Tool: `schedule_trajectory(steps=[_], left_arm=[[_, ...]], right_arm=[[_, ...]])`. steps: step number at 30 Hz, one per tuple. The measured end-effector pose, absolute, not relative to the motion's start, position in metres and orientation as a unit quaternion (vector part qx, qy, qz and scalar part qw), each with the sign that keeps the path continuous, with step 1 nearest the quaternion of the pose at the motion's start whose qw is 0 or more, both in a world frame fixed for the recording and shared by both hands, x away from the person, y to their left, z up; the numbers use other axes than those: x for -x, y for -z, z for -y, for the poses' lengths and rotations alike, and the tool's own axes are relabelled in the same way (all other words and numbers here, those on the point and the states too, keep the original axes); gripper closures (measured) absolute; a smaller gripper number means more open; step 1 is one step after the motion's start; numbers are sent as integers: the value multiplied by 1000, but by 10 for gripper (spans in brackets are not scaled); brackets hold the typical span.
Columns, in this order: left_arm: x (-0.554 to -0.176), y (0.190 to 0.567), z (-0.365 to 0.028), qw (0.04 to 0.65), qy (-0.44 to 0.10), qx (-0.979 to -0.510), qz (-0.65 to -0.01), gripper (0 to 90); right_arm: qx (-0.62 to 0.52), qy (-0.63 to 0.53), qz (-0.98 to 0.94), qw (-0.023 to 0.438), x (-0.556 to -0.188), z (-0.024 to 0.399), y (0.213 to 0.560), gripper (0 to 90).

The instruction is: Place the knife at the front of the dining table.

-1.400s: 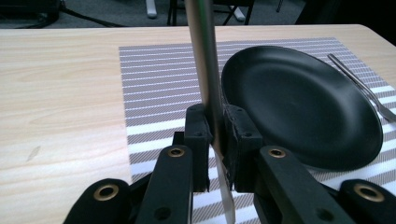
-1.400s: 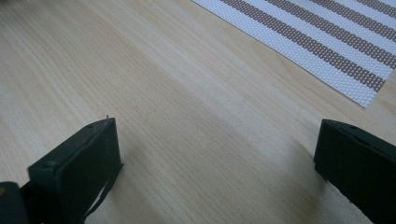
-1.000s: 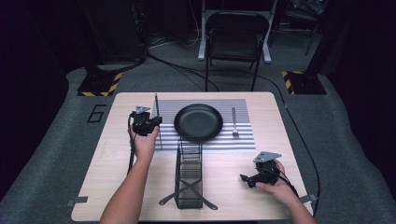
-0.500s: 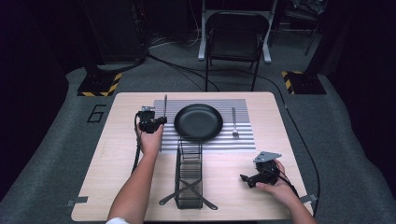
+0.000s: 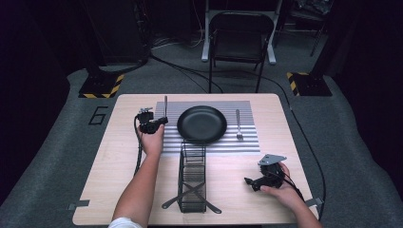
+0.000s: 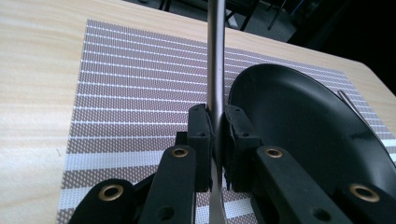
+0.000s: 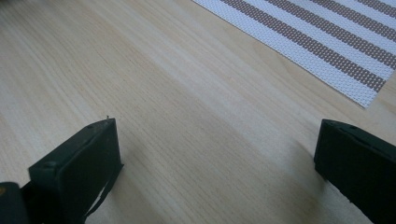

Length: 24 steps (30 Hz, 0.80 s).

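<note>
My left gripper (image 5: 151, 124) (image 6: 216, 123) is shut on a slim metal utensil (image 5: 165, 107) (image 6: 215, 56). The utensil's shaft points away from me over the left part of the striped placemat (image 5: 171, 142) (image 6: 140, 88). Just to its right a black plate (image 5: 202, 124) (image 6: 299, 126) rests in the middle of the mat. A fork (image 5: 238, 124) lies on the mat right of the plate. My right gripper (image 5: 259, 180) (image 7: 215, 158) stands open low over bare wood at the near right, with nothing between its jaws.
A black wire basket (image 5: 192, 175) stands on the table in front of the plate, with two utensils crossing at its near end. A corner of the placemat (image 7: 327, 42) shows in the right gripper view. A folding chair (image 5: 237, 38) stands beyond the table.
My left gripper has carried the utensil a little to the right, closer to the plate's left edge, and lower. The right gripper has stayed where it was.
</note>
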<state>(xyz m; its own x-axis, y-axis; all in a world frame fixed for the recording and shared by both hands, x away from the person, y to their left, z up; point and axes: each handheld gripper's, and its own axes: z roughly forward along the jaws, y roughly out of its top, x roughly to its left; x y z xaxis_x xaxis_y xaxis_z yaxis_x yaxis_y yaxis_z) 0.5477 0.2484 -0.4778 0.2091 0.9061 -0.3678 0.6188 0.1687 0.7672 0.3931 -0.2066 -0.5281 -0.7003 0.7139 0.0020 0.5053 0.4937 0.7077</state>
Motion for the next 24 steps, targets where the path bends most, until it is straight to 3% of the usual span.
schedule_trajectory(steps=[4, 11, 24], left_arm=[[-552, 468, -249, 479, -166, -617, -602, 824], [-562, 473, -243, 456, -162, -630, -607, 824], [-576, 506, -239, 445, -125, -612, -642, 825]], right_arm=[[-358, -354, -852, 147, -393, 207, 528, 0], [-358, -353, -852, 147, -393, 207, 528, 0], [-358, -353, -852, 147, -393, 207, 528, 0]])
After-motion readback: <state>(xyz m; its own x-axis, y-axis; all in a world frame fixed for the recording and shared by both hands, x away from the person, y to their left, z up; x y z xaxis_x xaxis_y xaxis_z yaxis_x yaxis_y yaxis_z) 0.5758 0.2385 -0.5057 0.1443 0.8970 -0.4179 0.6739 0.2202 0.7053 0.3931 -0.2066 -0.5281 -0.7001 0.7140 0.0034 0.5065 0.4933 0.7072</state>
